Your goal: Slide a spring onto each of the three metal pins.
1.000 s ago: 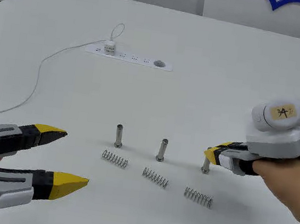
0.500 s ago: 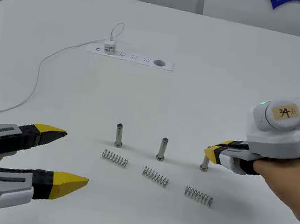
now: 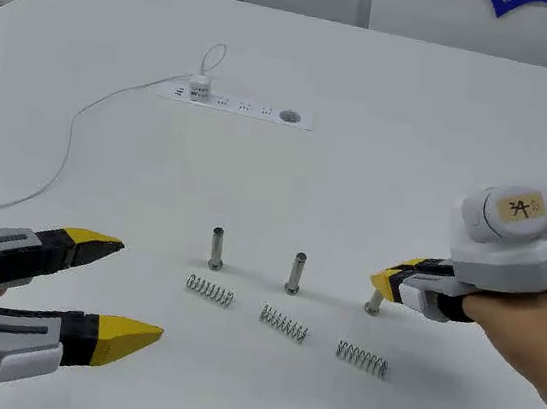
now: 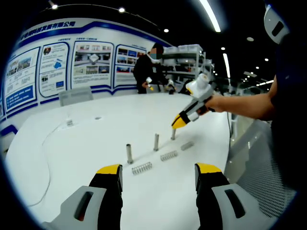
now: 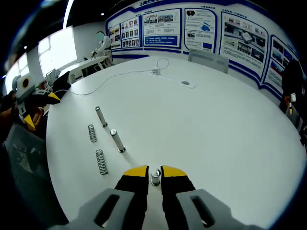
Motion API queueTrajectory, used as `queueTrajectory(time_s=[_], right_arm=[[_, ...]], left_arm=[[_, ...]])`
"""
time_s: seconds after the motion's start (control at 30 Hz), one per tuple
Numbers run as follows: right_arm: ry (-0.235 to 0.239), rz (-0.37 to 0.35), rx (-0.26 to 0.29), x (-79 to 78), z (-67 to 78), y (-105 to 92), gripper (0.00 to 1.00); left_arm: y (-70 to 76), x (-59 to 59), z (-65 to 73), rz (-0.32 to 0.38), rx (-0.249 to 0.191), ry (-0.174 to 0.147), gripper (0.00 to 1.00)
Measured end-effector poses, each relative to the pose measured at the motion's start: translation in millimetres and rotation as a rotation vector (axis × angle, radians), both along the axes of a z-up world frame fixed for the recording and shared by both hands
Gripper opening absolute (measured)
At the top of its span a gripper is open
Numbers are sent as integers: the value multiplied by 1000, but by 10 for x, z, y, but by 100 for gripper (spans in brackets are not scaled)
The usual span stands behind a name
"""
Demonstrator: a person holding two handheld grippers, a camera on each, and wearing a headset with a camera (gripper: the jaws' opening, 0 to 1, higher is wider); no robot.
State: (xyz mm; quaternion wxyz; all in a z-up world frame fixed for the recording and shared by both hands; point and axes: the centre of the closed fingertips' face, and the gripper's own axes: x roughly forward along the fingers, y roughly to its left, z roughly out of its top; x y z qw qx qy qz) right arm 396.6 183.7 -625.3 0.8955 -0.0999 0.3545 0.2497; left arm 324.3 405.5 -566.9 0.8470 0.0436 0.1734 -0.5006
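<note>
Across the head view, table (image 3: pixel 414 132): white worktop carrying everything; a power strip (image 3: pixel 236 105) lies in the upper middle.
Left gripper (image 3: pixel 141 288): lower left of the frame, jaws spread wide and empty, tips pointing right toward the row of parts.
Right gripper (image 3: pixel 385 280): right of the frame, jaws drawn in around the head of the right pin (image 3: pixel 374 302); the right gripper view shows that head pinched between the yellow tips.
Pins: left pin (image 3: pixel 216 247) and middle pin (image 3: pixel 296 271) stand upright and bare in a row with the right one, mid-frame.
Springs: left spring (image 3: pixel 210 290), middle spring (image 3: pixel 283 324) and right spring (image 3: pixel 362 358) lie flat, one just below each pin in the frame, none threaded on.
Key relation: each spring's long axis runs across the frame while the pins point up, so a spring likely needs tipping on end. The left spring lies right of the open gripper's tips and nearest them; the right spring sits just below the closed gripper's tips.
</note>
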Motion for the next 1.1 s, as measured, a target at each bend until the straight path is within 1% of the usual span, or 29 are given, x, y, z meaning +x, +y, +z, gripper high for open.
queueTrajectory(time_s=[0.27,0.43,0.6,0.7,0.8,0.93,1.1], right_arm=[[-9,11,-5,-2,25,-6,12],[-30,14,-6,0,100,-7,14],[-48,20,-12,-30,172,-27,16],[-55,22,2,-77,219,-29,16],[-59,30,-9,-142,228,-37,16],[-57,46,-22,-233,209,-47,16],[-40,69,-32,-371,159,-45,16]], left_arm=[[-6,-1,6,-2,2,-3,63],[-6,-8,9,-4,3,-5,63],[-11,-14,15,-9,3,-8,63],[-16,-17,20,-13,2,-10,63],[-18,-17,29,-14,1,-12,63],[-20,-20,38,-15,0,-15,63],[-27,-21,50,-16,0,-17,63]])
